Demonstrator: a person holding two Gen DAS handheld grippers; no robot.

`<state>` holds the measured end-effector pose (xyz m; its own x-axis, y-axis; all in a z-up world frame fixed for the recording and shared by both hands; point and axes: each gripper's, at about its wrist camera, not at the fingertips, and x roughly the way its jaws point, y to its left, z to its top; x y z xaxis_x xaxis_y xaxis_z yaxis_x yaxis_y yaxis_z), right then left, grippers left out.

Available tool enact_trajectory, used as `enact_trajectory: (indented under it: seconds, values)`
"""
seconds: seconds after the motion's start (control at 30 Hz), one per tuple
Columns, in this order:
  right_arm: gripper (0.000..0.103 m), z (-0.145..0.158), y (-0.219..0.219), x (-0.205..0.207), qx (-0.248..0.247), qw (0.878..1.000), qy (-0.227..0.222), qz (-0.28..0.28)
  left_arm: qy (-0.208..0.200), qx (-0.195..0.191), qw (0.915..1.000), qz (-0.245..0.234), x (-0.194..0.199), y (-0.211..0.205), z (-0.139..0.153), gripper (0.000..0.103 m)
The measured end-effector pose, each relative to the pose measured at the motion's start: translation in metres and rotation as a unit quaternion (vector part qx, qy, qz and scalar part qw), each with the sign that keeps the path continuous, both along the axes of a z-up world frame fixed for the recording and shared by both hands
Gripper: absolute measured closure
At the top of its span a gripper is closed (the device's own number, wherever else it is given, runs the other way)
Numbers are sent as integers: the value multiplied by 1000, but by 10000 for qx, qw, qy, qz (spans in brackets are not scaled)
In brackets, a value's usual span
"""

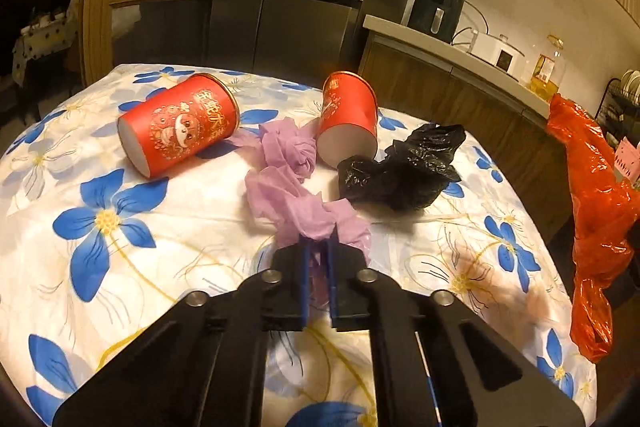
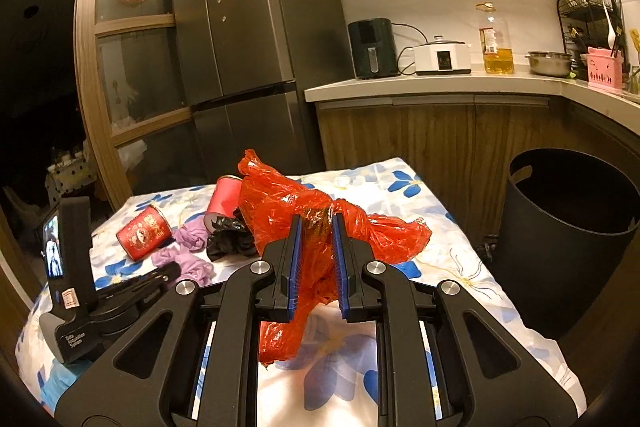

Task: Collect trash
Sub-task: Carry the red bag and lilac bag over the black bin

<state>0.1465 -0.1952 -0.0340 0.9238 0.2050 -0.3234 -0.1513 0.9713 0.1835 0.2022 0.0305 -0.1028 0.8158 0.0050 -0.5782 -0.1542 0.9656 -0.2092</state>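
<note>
My left gripper (image 1: 318,247) is shut on the near end of a crumpled purple plastic bag (image 1: 288,183) that lies on the flowered tablecloth (image 1: 120,267). Two red paper cups lie on their sides behind it, one at the left (image 1: 178,125) and one in the middle (image 1: 350,119). A crumpled black bag (image 1: 400,171) lies to the right of the purple one. My right gripper (image 2: 316,227) is shut on a red plastic bag (image 2: 304,219) and holds it above the table; the bag also shows in the left wrist view (image 1: 592,207). The left gripper's body (image 2: 80,267) shows at the left.
A black trash bin (image 2: 560,247) stands on the floor right of the table. Behind are a fridge (image 2: 248,27), a wooden door frame (image 2: 86,87) and a counter (image 2: 440,83) with an air fryer, a cooker, an oil bottle and a dish rack.
</note>
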Motion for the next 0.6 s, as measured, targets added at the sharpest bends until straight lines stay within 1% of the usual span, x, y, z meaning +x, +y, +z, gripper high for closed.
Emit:
enact_trajectory:
  seconds: [0.17,0.37,0.6]
  values:
    - [88,5,-2,-6,26,10000,-70,-22,-292,93,9995,99,-22,0,16,100]
    - [88,15,-10,-18,64,9997,-220,-91,-803,143,9966,102,-53,-3,49,100]
    - [88,20,-20,-33,83,9993,-308,-213,-1039,188,9943,-128,-66,-25,65,100]
